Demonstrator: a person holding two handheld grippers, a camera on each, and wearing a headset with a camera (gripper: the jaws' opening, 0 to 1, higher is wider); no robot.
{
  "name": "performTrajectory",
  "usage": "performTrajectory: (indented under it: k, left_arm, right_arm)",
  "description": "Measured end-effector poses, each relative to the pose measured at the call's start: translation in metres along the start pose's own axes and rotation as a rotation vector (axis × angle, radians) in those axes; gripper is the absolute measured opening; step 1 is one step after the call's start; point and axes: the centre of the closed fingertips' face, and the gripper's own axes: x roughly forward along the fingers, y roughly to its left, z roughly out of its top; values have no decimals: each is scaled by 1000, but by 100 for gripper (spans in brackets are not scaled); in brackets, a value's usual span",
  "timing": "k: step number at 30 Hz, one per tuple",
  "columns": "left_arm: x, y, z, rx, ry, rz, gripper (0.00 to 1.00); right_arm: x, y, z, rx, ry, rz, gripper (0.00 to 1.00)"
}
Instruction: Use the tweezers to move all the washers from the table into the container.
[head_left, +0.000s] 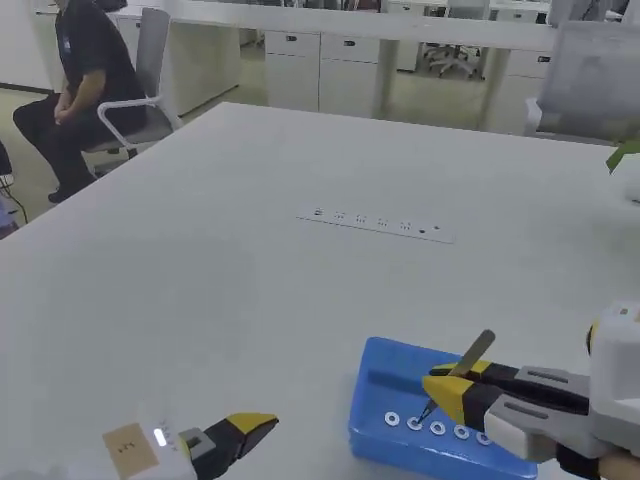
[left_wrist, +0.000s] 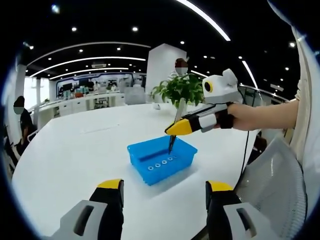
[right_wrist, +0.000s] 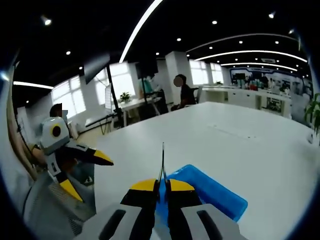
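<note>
- A person (head_left: 75, 75) sits on a grey chair (head_left: 150, 95) in the upper left of the head view, beyond the far edge of the white counter (head_left: 200, 280).
- The left gripper (head_left: 262, 426) sits at the lower left of the head view, low over the counter and well apart from the container. In the left gripper view its two yellow-tipped jaws rise from the bottom, spread wide and released, with nothing between them.
- A flush socket strip (head_left: 375, 224) lies in the counter surface near the middle of the head view.
- The blue container (head_left: 390, 365), a shallow rectangular tray, rests on the counter at the lower right of the head view, and in the middle of the left gripper view.
- The washers (head_left: 438, 429) lie in a row on the floor of the container, along its near side in the head view. I see none lying on the counter.
- The tweezers (head_left: 476, 352) slant down and to the left, and their tips reach the container floor at the row of washers. Whether they hold a washer is too small to tell.
- The right gripper (head_left: 438, 385) comes in from the right edge of the head view, above the container. Its jaws are clenched on the tweezers; in the right gripper view the thin tips run forward from between the closed yellow jaws.
- A green plant (left_wrist: 180, 90) stands behind the right gripper in the left gripper view.
</note>
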Motion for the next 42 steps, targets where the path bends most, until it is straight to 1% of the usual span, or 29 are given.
performTrajectory:
  k: [4, 6, 8, 9, 10, 13, 15, 16, 17, 19, 20, 21, 22, 24, 26, 27, 28, 29, 30, 31, 32, 33, 34, 35, 36, 39, 40, 41, 42]
  left_arm:
    - [-2, 1, 1, -23, -9, -9, 65]
    - [-5, 3, 5, -27, -27, -6, 63]
    - [-5, 1, 7, -67, -33, -29, 63]
    - [-5, 1, 8, -68, -34, -35, 63]
    - [-6, -1, 10, -63, -33, -42, 63]
    - [-7, -5, 13, -30, -26, -56, 57]
    - [-8, -6, 16, 17, -12, -68, 54]
    - [-8, -4, 20, 34, -4, -80, 52]
    - [-8, -2, 25, 51, 4, -92, 50]
    - [-8, -2, 29, 50, 7, -120, 45]
    - [-8, -3, 31, 58, 7, -138, 42]
    - [-8, -4, 32, 62, 7, -153, 37]
    - [-8, -8, 34, 66, 8, -178, 32]
    - [-6, -12, 35, 84, 13, -205, 27]
    - [-5, -20, 35, 98, 23, -247, 27]
    - [-4, -26, 36, 110, 29, -275, 27]
    - [-3, -30, 36, 118, 35, -296, 27]
    - [-3, -39, 35, 125, 47, -349, 27]
    - [-4, -49, 35, 121, 50, -406, 26]
    - [-6, -59, 34, 115, 69, -466, 24]
    - [-4, -61, 35, 131, 67, -472, 23]
    - [-3, -64, 34, 142, 74, -483, 21]
    - [-3, -70, 31, 169, 105, -507, 20]
    - [-1, -72, 30, 189, 115, -510, 19]
    - [1, -76, 29, 224, 129, -520, 19]
    - [5, -86, 30, 239, 134, -540, 18]
    - [5, -92, 28, 268, 141, -571, 17]
    - [6, -94, 27, 280, 145, -572, 17]
    - [8, -98, 23, 314, 159, -584, 16]
  right_arm:
    - [-6, 6, -5, -5, 8, 13, 4]
    - [-9, 9, -8, -4, 15, 24, 4]
    - [-11, 14, -11, -5, 21, 42, 4]
    - [-13, 16, -12, -8, 26, 50, 4]
    - [-14, 21, -15, -18, 36, 69, 4]
    - [-19, 27, -20, -26, 49, 94, 4]
    - [-21, 32, -24, -23, 59, 114, 4]
    - [-25, 41, -37, -71, 125, 165, 4]
    - [-25, 44, -41, -90, 143, 175, 4]
    - [-26, 49, -47, -114, 167, 195, 4]
    - [-27, 52, -50, -125, 181, 206, 4]
    - [-28, 57, -54, -153, 201, 230, 4]
    - [-28, 60, -55, -161, 208, 239, 4]
    - [-29, 67, -59, -171, 225, 267, 4]
    - [-29, 70, -62, -177, 234, 278, 4]
    - [-29, 72, -63, -184, 241, 285, 4]
    - [-30, 75, -66, -200, 257, 296, 4]
    - [-30, 76, -69, -219, 273, 299, 4]
    - [-32, 76, -75, -275, 311, 305, 4]
    - [-32, 78, -78, -300, 329, 312, 4]
    - [-33, 80, -83, -326, 353, 324, 4]
    - [-33, 82, -87, -343, 371, 333, 4]
    - [-32, 84, -90, -364, 386, 340, 4]
    - [-32, 86, -95, -393, 407, 349, 4]
    - [-32, 87, -97, -409, 417, 347, 4]
    - [-32, 95, -104, -456, 446, 368, 4]
    - [-32, 97, -105, -466, 451, 370, 4]
    - [-32, 99, -106, -481, 462, 372, 4]
    - [-32, 100, -107, -491, 465, 374, 4]
